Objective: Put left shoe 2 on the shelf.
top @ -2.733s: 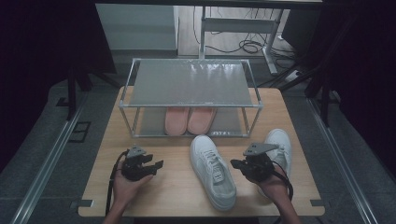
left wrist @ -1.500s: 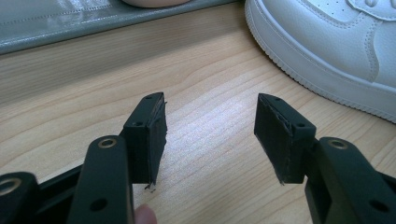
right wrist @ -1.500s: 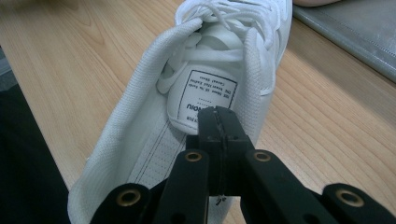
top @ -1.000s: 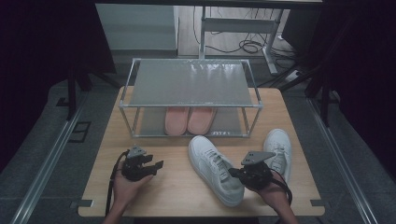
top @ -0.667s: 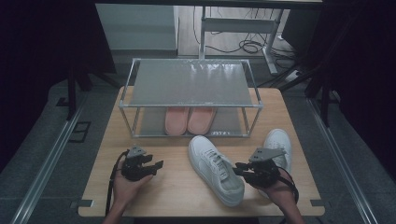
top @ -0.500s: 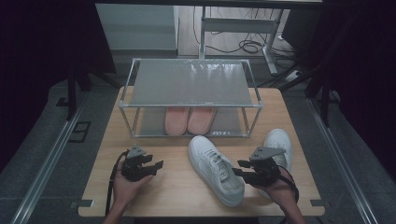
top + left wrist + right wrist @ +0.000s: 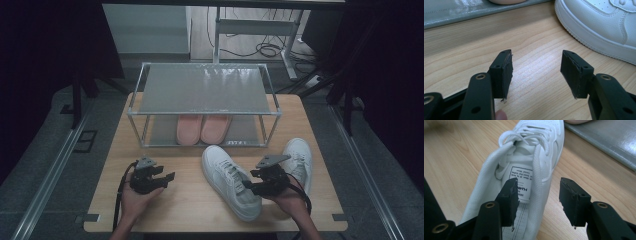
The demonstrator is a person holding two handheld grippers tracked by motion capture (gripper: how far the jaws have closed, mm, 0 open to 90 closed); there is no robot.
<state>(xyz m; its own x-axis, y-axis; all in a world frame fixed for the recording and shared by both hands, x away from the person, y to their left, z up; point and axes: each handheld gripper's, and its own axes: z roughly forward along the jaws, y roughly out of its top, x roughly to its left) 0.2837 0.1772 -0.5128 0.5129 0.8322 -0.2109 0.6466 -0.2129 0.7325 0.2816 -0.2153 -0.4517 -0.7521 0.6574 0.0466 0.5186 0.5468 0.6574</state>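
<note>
White sneaker (image 7: 231, 182) lies angled at lower centre of high view, heel toward right gripper (image 7: 254, 182). Jaws just been opening, now wide, straddling collar edge, not pressing. Left gripper (image 7: 167, 178) at lower left, jaws apart, empty; bare tabletop (image 7: 190, 200) between.

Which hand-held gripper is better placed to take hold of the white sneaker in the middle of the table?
The right hand-held gripper. Its jaws have just been opening and straddle the collar of the middle white sneaker. The left hand-held gripper is open over bare table, apart from the shoe.
</note>
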